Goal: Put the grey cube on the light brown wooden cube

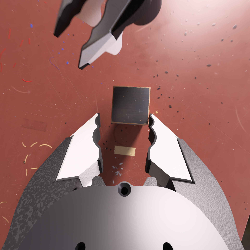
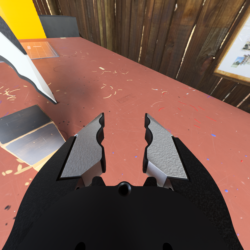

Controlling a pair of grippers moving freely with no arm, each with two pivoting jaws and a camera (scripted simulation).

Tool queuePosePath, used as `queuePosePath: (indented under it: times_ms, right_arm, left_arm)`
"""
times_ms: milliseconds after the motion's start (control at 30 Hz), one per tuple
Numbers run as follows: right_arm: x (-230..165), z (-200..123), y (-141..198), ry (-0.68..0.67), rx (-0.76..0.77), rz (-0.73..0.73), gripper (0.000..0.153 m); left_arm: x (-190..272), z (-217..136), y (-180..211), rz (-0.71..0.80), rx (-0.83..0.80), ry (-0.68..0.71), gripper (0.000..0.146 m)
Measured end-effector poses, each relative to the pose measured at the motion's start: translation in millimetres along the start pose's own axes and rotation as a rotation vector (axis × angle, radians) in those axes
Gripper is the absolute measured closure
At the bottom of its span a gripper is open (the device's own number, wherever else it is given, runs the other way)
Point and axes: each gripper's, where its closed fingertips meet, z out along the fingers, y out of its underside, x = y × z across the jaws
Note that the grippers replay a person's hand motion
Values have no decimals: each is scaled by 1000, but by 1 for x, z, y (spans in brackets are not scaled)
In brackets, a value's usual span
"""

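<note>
Grey cube [image 1: 130,105] on table [image 1: 189,94], both grippers empty

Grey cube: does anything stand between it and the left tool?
Nothing visible does. The open left tool hangs at the near edge of the dark grey cube with pale worn edges; the open right tool is off to one side. No separate light brown wooden cube shows.

A scratched, paint-flecked reddish-brown tabletop [image 1: 189,121] carries a dark grey cube with tan edges [image 1: 130,105]; a strip of beige tape [image 1: 124,150] lies at its 6 o'clock.
</note>
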Motion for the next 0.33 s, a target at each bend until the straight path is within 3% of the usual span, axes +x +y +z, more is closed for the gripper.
queuePosePath:
  times_ms: [333]
  right_arm:
    - [-1, 0, 0, -5, 1, -1, 93]
  left_arm:
    - [-56, -47, 23, -139, 81, -36, 70]
